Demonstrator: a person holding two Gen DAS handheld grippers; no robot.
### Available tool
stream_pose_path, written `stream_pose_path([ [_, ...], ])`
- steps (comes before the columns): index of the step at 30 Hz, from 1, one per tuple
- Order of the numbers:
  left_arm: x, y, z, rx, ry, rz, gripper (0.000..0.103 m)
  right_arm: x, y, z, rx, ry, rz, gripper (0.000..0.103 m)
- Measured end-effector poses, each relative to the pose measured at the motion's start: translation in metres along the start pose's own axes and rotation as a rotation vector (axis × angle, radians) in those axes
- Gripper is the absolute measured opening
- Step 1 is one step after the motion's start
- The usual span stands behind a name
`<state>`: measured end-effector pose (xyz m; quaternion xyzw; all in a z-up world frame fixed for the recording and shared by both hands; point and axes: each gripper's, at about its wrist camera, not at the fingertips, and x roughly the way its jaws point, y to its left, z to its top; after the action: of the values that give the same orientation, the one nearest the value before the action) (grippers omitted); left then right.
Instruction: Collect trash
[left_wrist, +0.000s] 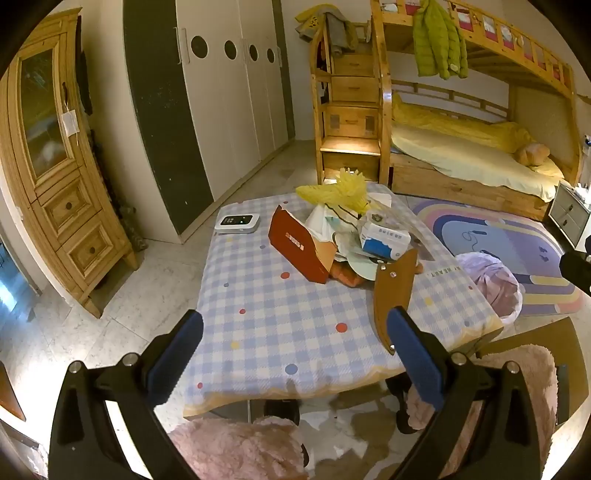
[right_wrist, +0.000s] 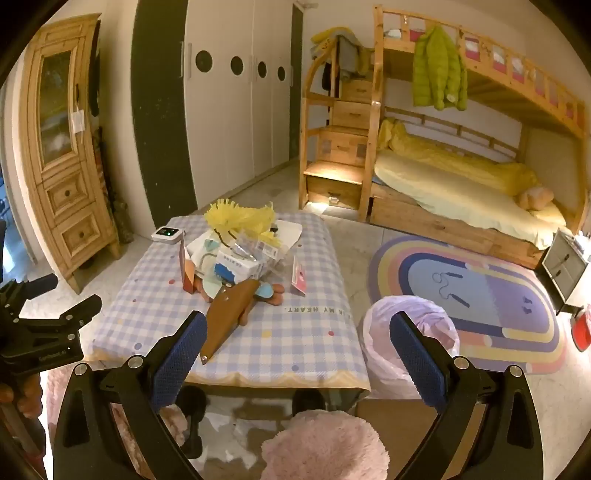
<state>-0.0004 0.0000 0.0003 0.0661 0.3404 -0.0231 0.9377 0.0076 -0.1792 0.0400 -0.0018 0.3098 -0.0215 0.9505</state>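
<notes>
Warm, yellowish indoor light, moderately bright. A lamp glow lights the stair step (left_wrist: 350, 147) beside the bunk bed (right_wrist: 461, 184). Soft shadows lie under the table (left_wrist: 295, 332). Both views show strong fisheye curvature with black corner vignetting. The centre is sharp; the near pink fur (right_wrist: 325, 443) is slightly soft.

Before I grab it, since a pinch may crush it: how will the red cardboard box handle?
The red cardboard box looks torn open and empty, so probably light and easily squashed. It stands on a narrow edge, so a push would likely tip it.
</notes>
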Motion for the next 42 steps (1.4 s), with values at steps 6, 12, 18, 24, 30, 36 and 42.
stream_pose_path([
  [6,-0.0003,0.0001,0.0001,0.000,0.000,0.000,0.096,-0.0002,-0.0003,0.0001,0.000,0.003,-0.002,0.097],
  [12,-0.0003,0.0002,0.0002,0.000,0.002,0.000,0.096,-0.0003,-0.0008,0.0000,0.000,0.003,-0.002,0.097],
  [18,-0.0004,0.0006,0.0004,0.000,0.000,0.000,0.096,-0.0006,-0.0006,0.0001,0.001,0.001,0.001,0.097],
  [24,0.0008,0.0004,0.0000,0.001,0.002,0.000,0.096,0.0002,-0.0010,-0.0002,0.001,0.002,0.002,0.097],
  [30,-0.0002,0.0001,0.0000,0.000,0.000,0.002,0.096,0.0001,-0.0005,0.0000,0.003,0.001,0.000,0.097],
  [36,-0.0002,0.0001,0.0000,0.001,-0.001,0.002,0.096,-0.0003,-0.0007,0.0002,0.004,0.001,0.001,0.097],
  [42,-0.0008,0.0001,0.0003,0.005,-0.008,0.003,0.096,-0.0005,-0.0006,0.0006,0.003,0.001,0.002,0.097],
])
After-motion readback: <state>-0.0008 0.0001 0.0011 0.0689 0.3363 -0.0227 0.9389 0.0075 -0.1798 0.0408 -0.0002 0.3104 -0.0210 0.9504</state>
